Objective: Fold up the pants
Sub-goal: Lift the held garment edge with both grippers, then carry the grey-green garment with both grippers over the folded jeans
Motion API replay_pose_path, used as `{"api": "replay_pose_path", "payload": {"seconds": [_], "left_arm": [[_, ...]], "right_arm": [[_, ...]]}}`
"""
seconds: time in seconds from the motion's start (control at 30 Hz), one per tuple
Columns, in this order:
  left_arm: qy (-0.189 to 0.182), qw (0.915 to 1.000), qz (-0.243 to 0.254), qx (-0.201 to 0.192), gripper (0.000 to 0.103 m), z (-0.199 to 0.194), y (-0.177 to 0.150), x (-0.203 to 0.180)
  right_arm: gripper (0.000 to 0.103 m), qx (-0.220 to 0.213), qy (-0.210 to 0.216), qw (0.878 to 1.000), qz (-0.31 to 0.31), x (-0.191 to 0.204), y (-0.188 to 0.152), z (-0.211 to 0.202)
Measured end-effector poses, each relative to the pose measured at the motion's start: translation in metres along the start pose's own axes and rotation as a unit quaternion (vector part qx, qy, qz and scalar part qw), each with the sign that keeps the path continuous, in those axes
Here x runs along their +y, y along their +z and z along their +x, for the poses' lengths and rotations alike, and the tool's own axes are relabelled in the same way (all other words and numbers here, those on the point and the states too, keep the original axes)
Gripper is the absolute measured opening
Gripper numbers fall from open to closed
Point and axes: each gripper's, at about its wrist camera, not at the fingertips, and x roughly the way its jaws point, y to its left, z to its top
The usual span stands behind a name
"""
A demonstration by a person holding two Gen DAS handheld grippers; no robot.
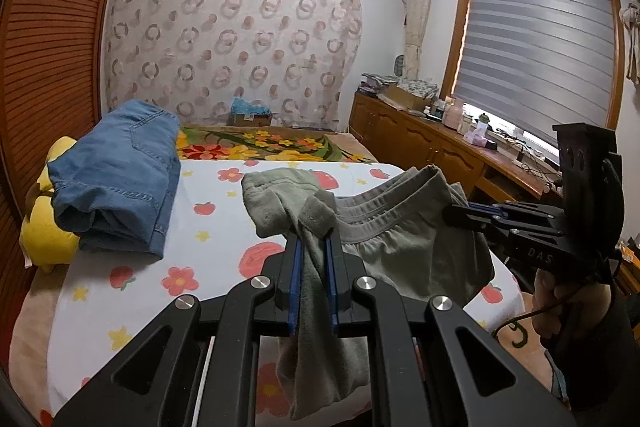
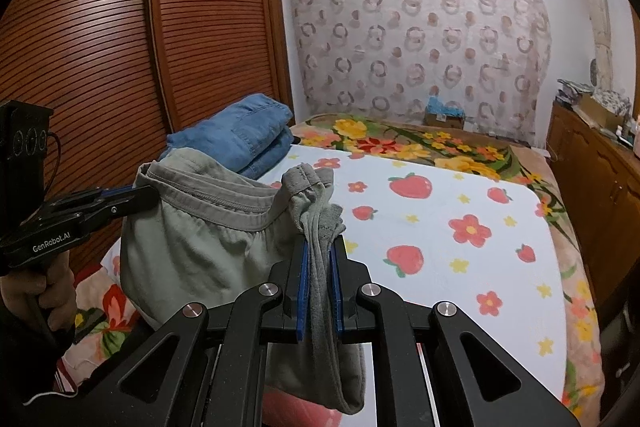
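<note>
Grey-green pants with an elastic waistband hang in the air above the bed, stretched between my two grippers. My left gripper is shut on one end of the waistband, with cloth hanging down between its blue pads. My right gripper is shut on the other end, and it also shows at the right of the left wrist view. In the right wrist view the pants sag to the left, and the left gripper pinches their far corner.
Folded blue jeans lie on a yellow cushion at the bed's left side. A white sheet with a fruit and flower print covers the bed. A slatted wooden wardrobe stands left, a cluttered wooden cabinet right.
</note>
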Motion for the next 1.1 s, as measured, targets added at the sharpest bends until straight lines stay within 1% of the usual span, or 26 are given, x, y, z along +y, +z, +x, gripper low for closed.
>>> {"api": "replay_pose_path", "payload": {"seconds": [0.1,0.3,0.43,0.57,0.7,0.93,1.1], "left_arm": [[0.004,1.0000,-0.005,0.002,0.012,0.002,-0.004,0.007],[0.015,0.9995,-0.019,0.019,0.012,0.016,-0.015,0.024],[0.022,0.9991,-0.025,0.027,0.012,0.023,-0.018,0.034],[0.023,0.9990,-0.029,0.027,0.012,0.028,-0.013,0.043],[0.024,0.9990,-0.030,0.023,0.012,0.033,-0.002,0.050],[0.018,0.9994,-0.027,0.013,0.012,0.040,0.030,0.064],[0.016,0.9998,-0.009,0.004,0.012,0.043,0.055,0.072]], "right_arm": [[0.010,0.003,0.004,1.000,-0.002,0.000,0.001,0.012],[0.010,0.019,0.016,1.000,-0.001,-0.002,0.000,0.041],[0.010,0.028,0.021,0.999,-0.004,-0.004,0.005,0.057],[0.010,0.034,0.021,0.999,-0.009,-0.006,0.014,0.069],[0.010,0.034,0.019,0.999,-0.015,-0.008,0.029,0.078],[0.010,0.024,0.010,0.999,-0.035,-0.003,0.065,0.090],[0.010,0.013,0.003,0.999,-0.046,0.003,0.089,0.091]]}}
